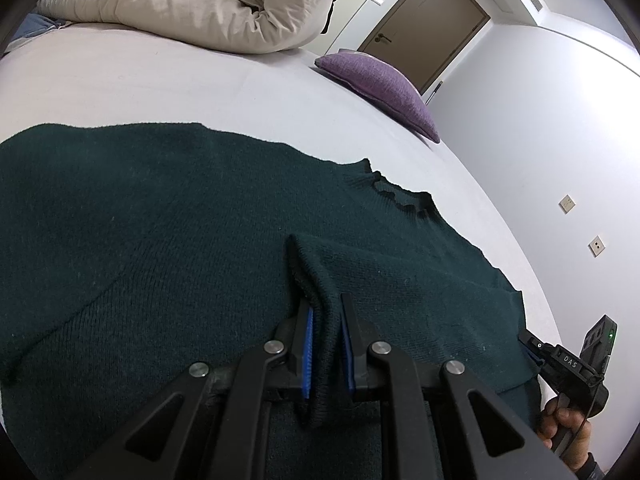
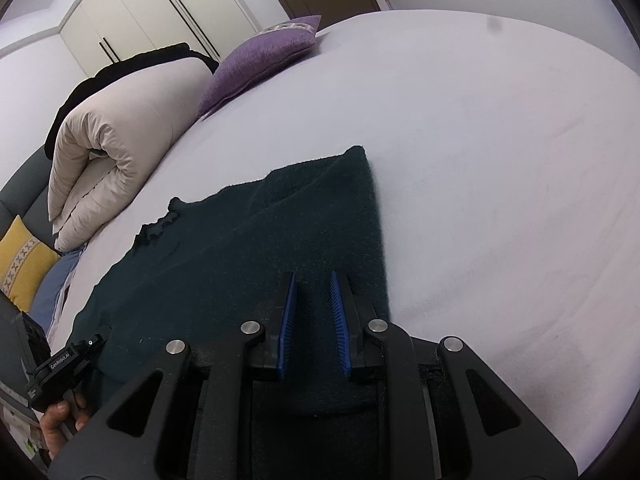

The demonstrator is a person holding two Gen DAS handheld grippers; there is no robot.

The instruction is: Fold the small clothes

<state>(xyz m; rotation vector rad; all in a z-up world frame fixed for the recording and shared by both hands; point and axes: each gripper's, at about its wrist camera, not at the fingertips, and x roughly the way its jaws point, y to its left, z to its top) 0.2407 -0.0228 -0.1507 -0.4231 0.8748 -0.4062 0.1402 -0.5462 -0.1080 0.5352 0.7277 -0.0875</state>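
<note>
**Dark green sweater on the bed, one fold pinched by the left tool**

A dark green knitted sweater (image 1: 160,240) lies spread flat on a pale lilac bed sheet (image 1: 200,80), its ribbed collar (image 1: 400,196) toward the far side. The left gripper (image 1: 326,320), black with blue ribbed pads (image 1: 307,356), has a raised ridge of the sweater's knit pressed between its two fingers; the cloth fills the narrow gap and hangs down below the pads. Which part of the garment that ridge is cannot be made out.

The right gripper (image 2: 314,292) sits low over the sweater (image 2: 240,260) near its right edge, its blue pads (image 2: 289,320) standing apart with only flat knit visible between them. Whether its fingertips touch the cloth is unclear.

Each camera catches the other tool only at the frame edge, partly cut off, with a bare hand (image 1: 564,424) on its handle.

A rolled cream quilt (image 2: 108,152) and a purple textured cushion (image 2: 264,56) lie farther up the bed; a yellow patterned cushion (image 2: 20,264) is cropped at the left edge of the right wrist view.
</note>
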